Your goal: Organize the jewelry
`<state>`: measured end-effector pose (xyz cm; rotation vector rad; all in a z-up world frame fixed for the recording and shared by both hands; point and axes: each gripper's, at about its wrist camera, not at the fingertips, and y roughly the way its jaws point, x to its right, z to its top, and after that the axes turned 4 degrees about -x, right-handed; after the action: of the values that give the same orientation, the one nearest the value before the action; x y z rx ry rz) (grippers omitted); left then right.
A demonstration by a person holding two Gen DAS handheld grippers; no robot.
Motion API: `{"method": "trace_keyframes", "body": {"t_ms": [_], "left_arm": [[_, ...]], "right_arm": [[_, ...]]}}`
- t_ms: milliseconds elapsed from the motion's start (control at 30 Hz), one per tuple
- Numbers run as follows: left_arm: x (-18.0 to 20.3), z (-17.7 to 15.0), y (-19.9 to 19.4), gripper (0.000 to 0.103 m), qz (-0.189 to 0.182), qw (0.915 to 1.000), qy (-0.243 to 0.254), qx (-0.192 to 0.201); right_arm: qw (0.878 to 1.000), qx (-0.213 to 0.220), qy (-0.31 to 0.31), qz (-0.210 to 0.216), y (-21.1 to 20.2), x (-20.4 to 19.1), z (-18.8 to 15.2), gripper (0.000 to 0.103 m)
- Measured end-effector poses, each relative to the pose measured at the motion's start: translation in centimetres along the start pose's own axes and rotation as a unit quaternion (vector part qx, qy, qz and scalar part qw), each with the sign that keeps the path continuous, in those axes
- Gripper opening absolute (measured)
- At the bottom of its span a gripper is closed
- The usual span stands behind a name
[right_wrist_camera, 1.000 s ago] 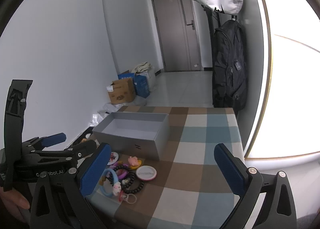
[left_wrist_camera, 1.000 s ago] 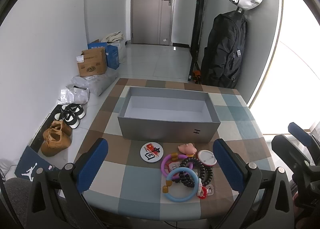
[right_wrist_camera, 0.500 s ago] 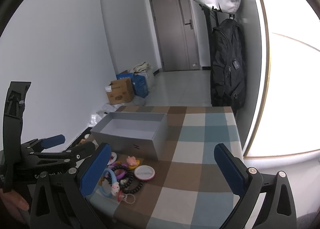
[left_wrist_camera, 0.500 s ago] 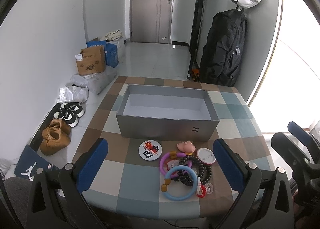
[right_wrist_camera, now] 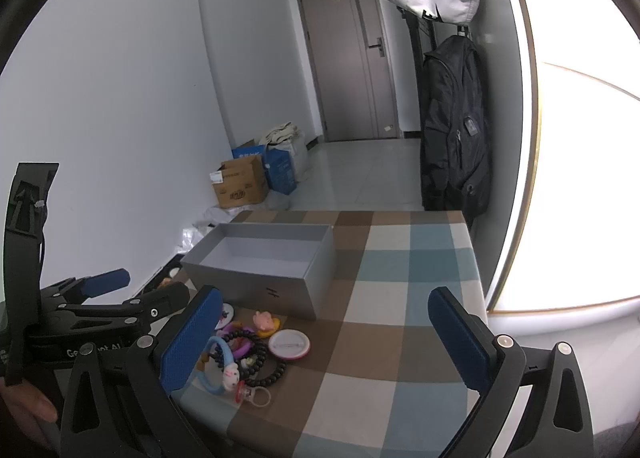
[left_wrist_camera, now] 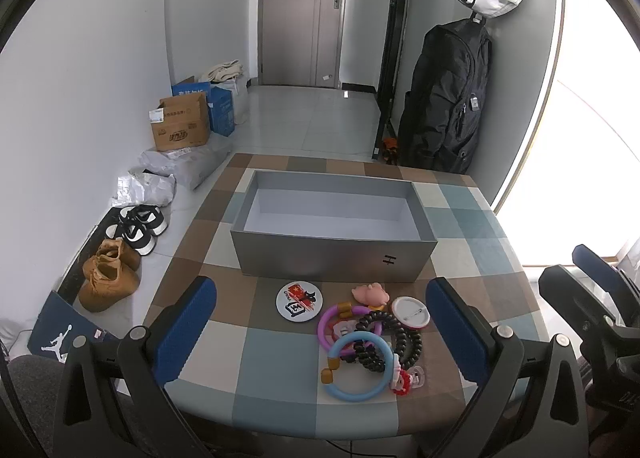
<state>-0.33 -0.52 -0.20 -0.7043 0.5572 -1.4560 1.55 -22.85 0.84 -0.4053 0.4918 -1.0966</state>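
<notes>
A: What's on the table (left_wrist_camera: 276, 370)?
B: A checked cloth, w/ a big grey box (left_wrist_camera: 334, 254) in the middle. Box is open on top, white inside, nothing in it.

A: And the jewelry?
B: All in a little pile on the cloth, just in front of the box, not in it. A blue ring (left_wrist_camera: 357, 365) sits nearest the table edge. A purple ring (left_wrist_camera: 326, 322) lies right behind it, touching. A black bead bracelet (left_wrist_camera: 408, 338) is tangled over both.

A: Other bits?
B: A round badge w/ red on it (left_wrist_camera: 299, 301) lies left of the pile. A white round badge (left_wrist_camera: 410, 311) lies to the right, by the beads. A small pink toy (left_wrist_camera: 369, 293) sits close to the box wall. A tiny red & white charm (left_wrist_camera: 402, 378) lies at the front.

A: The claws?
B: Left gripper (left_wrist_camera: 320, 338) is wide open, holds nothing, up above the near table edge over the pile. Right gripper (right_wrist_camera: 326, 338) is wide open too, holds nothing, off to the right of the pile.

A: Any hand?
B: A bit of hand (right_wrist_camera: 28, 406) shows low in the right cam, by the left tool's handle.
</notes>
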Motion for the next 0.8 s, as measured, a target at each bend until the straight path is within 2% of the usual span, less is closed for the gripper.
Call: {"method": "trace_keyframes", "body": {"t_ms": [467, 733, 800], "left_arm": [[0.26, -0.20, -0.18, 0.102, -0.001, 1.0000, 0.000, -0.003], [0.13, -0.28, 0.30, 0.102, -0.016, 0.9997, -0.004, -0.017], [0.11, -0.31, 0.52, 0.102, -0.020, 0.9996, -0.004, -0.021]], "right_arm": [[1.000, 0.000, 0.001, 0.001, 0.02, 0.07, -0.07, 0.103], [1.000, -0.008, 0.010, 0.000, 0.34, 0.32, -0.27, 0.103], [1.000, -0.010, 0.011, -0.011, 0.50, 0.34, -0.31, 0.103]]}}
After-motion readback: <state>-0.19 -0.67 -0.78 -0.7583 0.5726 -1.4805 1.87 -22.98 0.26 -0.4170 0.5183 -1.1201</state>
